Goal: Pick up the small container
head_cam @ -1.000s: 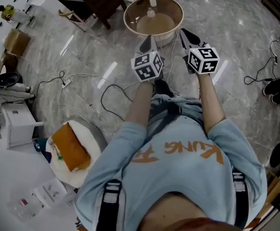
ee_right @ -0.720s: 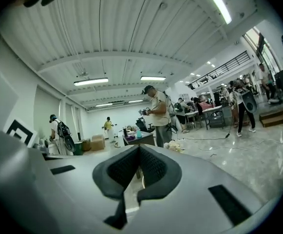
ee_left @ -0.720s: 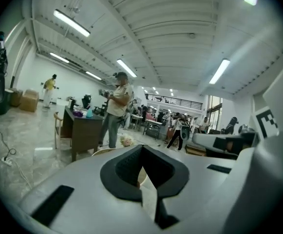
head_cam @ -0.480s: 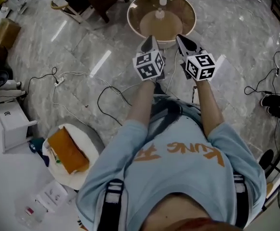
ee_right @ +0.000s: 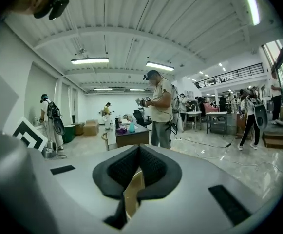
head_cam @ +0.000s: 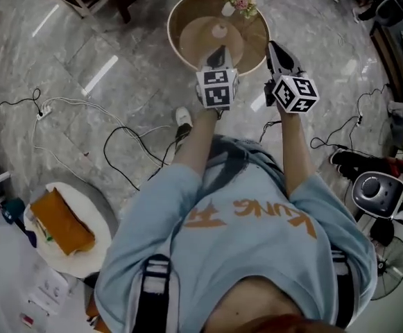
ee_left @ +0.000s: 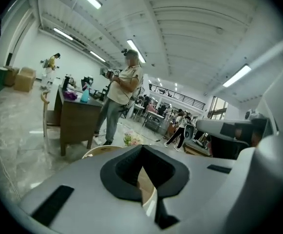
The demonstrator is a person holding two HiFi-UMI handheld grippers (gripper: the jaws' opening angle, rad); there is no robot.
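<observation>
Grey marble-look tiled floor (head_cam: 118, 61), with loose black and white cables (head_cam: 125, 137) trailing over it at left. Far centre: round low table with a pale wooden rim (head_cam: 171, 30) and a tan top. Left gripper (head_cam: 218, 50) and right gripper (head_cam: 272, 46) hang over its near edge, both clenched on nothing. The small pale container (head_cam: 220, 30) stands mid-table, just beyond the left gripper. Probably light, rigid and perhaps slick; grip across its sides.
</observation>
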